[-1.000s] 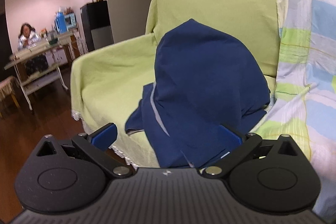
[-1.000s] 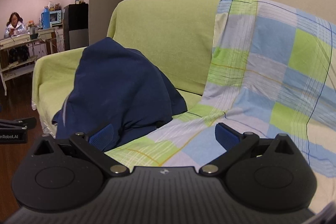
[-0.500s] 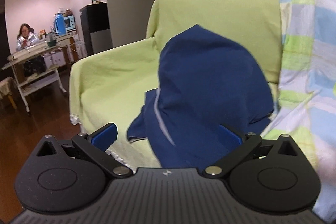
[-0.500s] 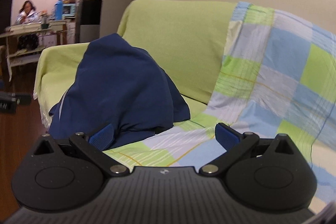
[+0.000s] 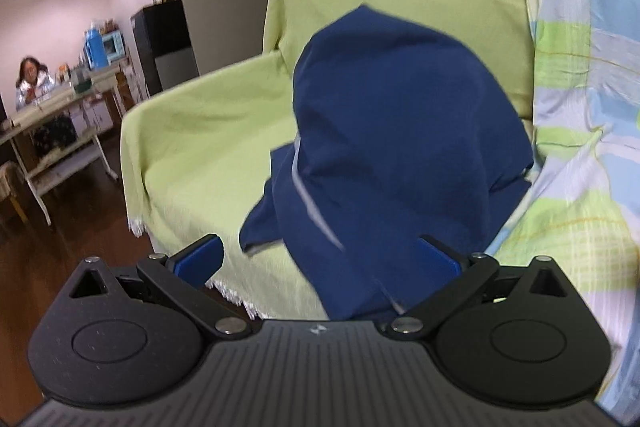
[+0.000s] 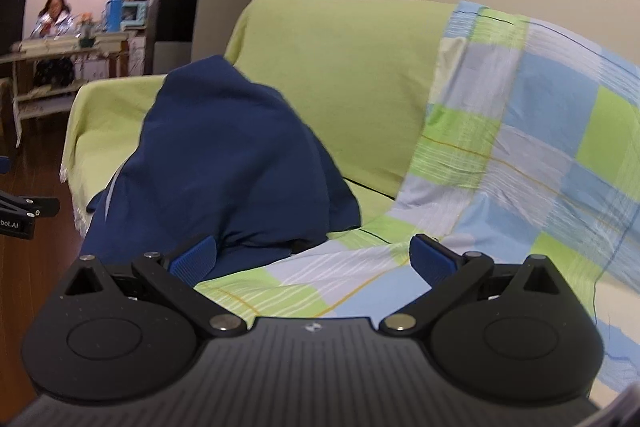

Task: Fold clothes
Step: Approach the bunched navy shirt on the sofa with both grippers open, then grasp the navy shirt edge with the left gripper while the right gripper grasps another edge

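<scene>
My left gripper (image 5: 318,259) is spread wide, holding nothing, aimed at the navy garment (image 5: 400,147) heaped on the sofa (image 5: 208,131); contact can't be judged, the near cloth edge sits between my blue pads (image 5: 200,257). My right gripper (image 6: 314,257) is also wide apart and empty, above the checked sheet (image 6: 520,155) covering the sofa's right half. The garment (image 6: 224,163) is piled on the green cover, its right edge just beside the sheet.
</scene>
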`<state>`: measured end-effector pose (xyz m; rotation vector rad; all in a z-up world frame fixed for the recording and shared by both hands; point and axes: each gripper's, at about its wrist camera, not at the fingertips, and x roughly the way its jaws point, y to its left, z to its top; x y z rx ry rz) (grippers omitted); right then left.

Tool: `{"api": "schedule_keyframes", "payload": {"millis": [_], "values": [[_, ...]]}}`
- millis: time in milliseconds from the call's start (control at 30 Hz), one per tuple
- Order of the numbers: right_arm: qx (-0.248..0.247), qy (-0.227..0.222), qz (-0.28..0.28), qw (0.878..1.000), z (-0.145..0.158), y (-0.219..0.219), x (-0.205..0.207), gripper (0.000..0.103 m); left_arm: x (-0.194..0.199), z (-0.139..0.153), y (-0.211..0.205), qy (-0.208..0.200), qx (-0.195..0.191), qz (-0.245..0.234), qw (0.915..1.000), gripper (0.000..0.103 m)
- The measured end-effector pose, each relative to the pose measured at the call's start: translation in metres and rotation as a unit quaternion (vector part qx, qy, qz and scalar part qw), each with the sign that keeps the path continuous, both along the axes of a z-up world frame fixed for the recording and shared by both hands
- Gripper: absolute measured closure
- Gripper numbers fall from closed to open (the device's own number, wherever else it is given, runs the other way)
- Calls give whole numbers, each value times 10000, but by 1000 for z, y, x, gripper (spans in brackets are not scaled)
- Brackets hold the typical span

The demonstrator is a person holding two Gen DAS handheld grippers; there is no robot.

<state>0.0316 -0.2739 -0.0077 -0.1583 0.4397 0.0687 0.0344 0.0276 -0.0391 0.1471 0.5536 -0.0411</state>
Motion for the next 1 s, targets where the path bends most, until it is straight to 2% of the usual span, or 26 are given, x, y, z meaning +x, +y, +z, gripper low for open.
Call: {"api": "schedule_keyframes", "payload": {"millis": [100,167,367,433,500,667,767,867,1000], "values": [[-126,34,175,9998,-9,10,11,1,7,-6,3,-60,37,-65,10000,1],[-168,121,274,9994,-14,16,23,1,16,-14,1,-134,132,-312,9993,1],[227,620,614,9959,-45,40,69,3,49,-45,-7,-39,307,-840,9960,1],[375,821,691,9935,-57,50,89,11,62,-57,-6,8,325,-925,9952,1],[496,1008,750,9908,-67,60,109,14,77,-69,-1,53,254,-965,9950,1],[781,1484,769,9828,-104,78,164,24,106,-85,17,149,-201,-912,9955,4],[888,1635,725,9799,-114,84,181,30,129,-91,31,199,-762,-858,9932,4],[997,1692,679,9782,-117,87,190,43,148,-92,36,215,-1092,-860,9901,11],[1142,1766,617,9757,-121,90,202,70,167,-89,35,256,-1131,-878,9894,22]]}}
